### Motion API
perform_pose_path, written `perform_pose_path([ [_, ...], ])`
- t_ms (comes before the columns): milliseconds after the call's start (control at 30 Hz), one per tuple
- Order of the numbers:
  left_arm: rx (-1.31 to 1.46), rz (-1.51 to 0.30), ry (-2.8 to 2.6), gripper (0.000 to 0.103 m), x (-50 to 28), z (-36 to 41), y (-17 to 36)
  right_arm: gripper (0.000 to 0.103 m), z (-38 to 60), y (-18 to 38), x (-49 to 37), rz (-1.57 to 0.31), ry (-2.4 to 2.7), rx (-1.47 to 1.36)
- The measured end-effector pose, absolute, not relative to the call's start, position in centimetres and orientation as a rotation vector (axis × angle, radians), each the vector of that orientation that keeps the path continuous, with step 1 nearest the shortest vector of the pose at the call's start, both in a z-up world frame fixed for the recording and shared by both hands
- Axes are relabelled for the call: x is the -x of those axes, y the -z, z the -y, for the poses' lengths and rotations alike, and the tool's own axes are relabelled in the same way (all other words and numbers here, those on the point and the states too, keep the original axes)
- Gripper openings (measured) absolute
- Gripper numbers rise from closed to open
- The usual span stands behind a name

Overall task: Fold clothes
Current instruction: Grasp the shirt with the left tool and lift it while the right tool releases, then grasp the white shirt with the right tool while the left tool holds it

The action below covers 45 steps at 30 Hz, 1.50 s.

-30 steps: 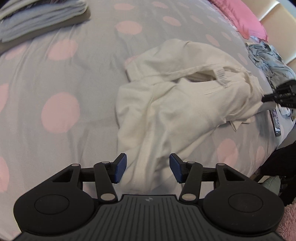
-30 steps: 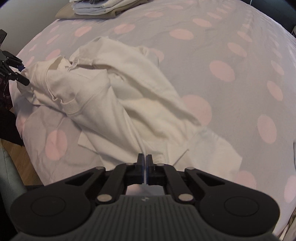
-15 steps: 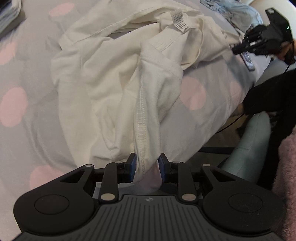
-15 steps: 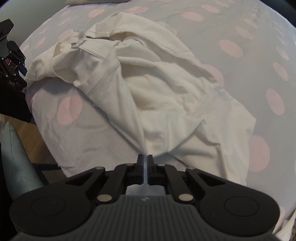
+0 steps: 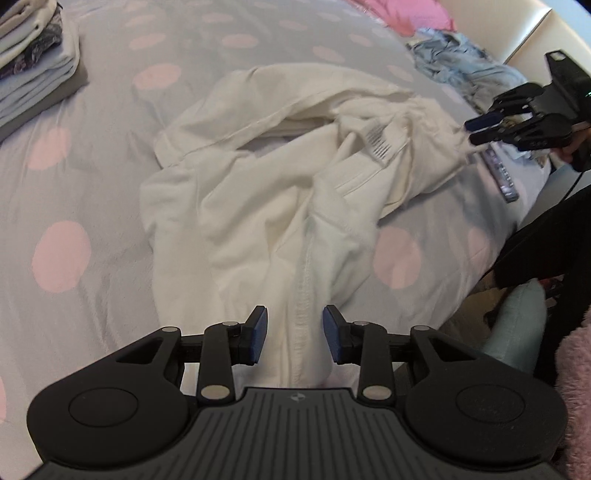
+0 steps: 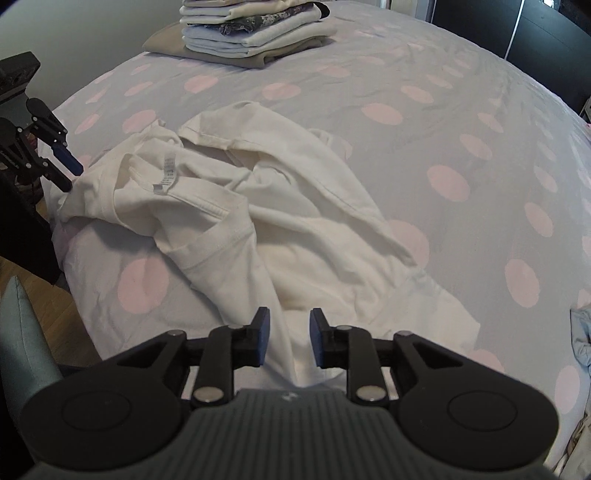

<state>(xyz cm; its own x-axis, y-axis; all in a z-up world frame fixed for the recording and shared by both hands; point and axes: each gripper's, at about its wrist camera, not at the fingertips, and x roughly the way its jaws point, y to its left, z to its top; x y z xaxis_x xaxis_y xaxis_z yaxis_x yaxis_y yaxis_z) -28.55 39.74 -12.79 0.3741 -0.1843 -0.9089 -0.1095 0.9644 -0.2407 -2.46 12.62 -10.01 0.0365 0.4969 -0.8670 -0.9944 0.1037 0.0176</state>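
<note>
On the bed, both tools, left tool and right tool, now stand spread; 0.5 s ago they pinched the shirt, so it lies released, still crumpled, unfolded.

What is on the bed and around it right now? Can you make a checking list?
Surface: bedspread, grey with pink dots, wrinkled.
Job's things: white T-shirt crumpled, neck label showing; folded stack at the far edge.
Clutter: blue garment, pink pillow, remote control.
Grippers: left gripper open, shirt fabric between its fingers; right gripper open, also astride fabric.
Cables: thin black cable by the bed's side.
Surroundings: teal cushion, wooden floor.
</note>
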Motion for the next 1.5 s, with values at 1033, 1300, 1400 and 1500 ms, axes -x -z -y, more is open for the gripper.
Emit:
perform_pose_path([
  [1033, 0.279, -1.2, -0.235, 0.005, 29.6, -41.0, 12.8, 0.005, -15.2, 14.5, 5.3, -0.922, -1.557, 0.811],
  [1300, 0.244, -1.25, -0.219, 0.005, 29.4, -40.7, 14.0, 0.014, -13.4, 14.3, 8.8, -0.929, -1.72, 0.999],
  [1400, 0.242, -1.259, -0.215, 0.005, 29.3, -40.7, 14.1, 0.024, -12.9, 12.3, 8.2, -0.858, -1.715, 0.936],
  [1500, 0.241, -1.266, -0.213, 0.005, 29.1, -40.7, 14.3, 0.036, -12.7, 11.6, 8.6, -0.799, -1.728, 0.941],
])
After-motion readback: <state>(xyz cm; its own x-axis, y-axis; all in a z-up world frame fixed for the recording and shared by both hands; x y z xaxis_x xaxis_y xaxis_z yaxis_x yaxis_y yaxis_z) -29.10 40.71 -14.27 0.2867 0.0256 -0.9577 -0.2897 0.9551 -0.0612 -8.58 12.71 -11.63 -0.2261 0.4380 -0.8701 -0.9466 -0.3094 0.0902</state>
